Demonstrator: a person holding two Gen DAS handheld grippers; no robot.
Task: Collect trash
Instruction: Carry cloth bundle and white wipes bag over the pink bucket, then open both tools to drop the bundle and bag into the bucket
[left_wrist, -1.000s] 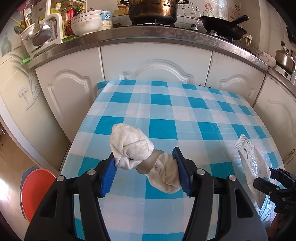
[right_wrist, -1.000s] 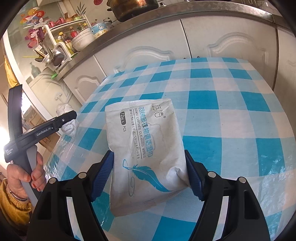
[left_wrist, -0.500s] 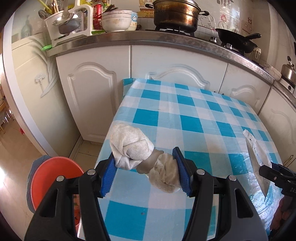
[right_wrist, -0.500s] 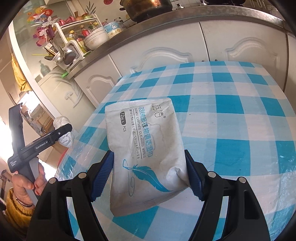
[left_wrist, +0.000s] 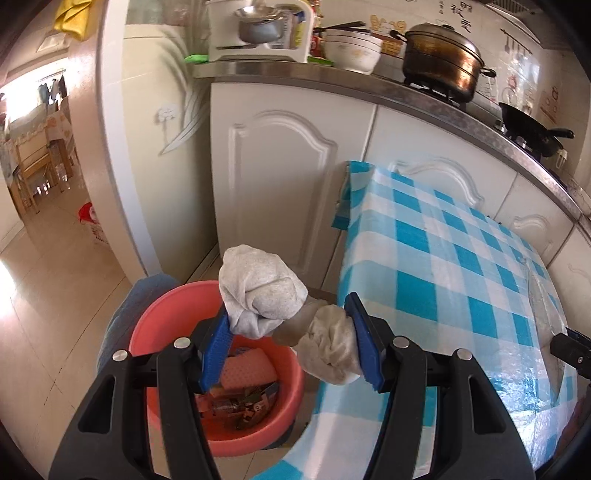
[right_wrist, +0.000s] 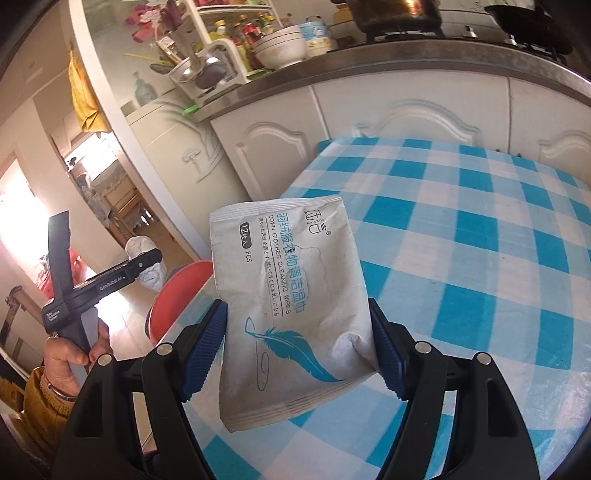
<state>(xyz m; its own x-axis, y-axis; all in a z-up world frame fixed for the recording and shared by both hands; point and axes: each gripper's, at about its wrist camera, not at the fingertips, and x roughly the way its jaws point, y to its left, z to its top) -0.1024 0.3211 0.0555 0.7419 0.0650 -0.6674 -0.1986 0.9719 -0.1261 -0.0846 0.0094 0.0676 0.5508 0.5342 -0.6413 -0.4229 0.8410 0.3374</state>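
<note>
Table (left_wrist: 443, 258) w/ blue-white check cloth fills the right of the left wrist view; it sits just in front of white cabinet doors (left_wrist: 288, 177) under a steel counter. On the floor beside the table's left edge stands a red bin (left_wrist: 166, 306), w/ a pink sponge and mixed scraps inside. Left gripper (left_wrist: 288, 345) hangs over the bin's near-table side, blue pads clenched on a crumpled grey-white rag (left_wrist: 266, 295); rag bulges up and to the right betw. the pads, clear of table and bin. Right gripper (right_wrist: 297, 347) is above the table's left part, clamped on a white wipes packet (right_wrist: 291, 295) w/ a blue feather print, packet upright and slightly tilted, off the cloth. In the right wrist view the left gripper (right_wrist: 147, 266) shows side-on w/ the rag (right_wrist: 146, 267), above the bin (right_wrist: 177, 295).
</note>
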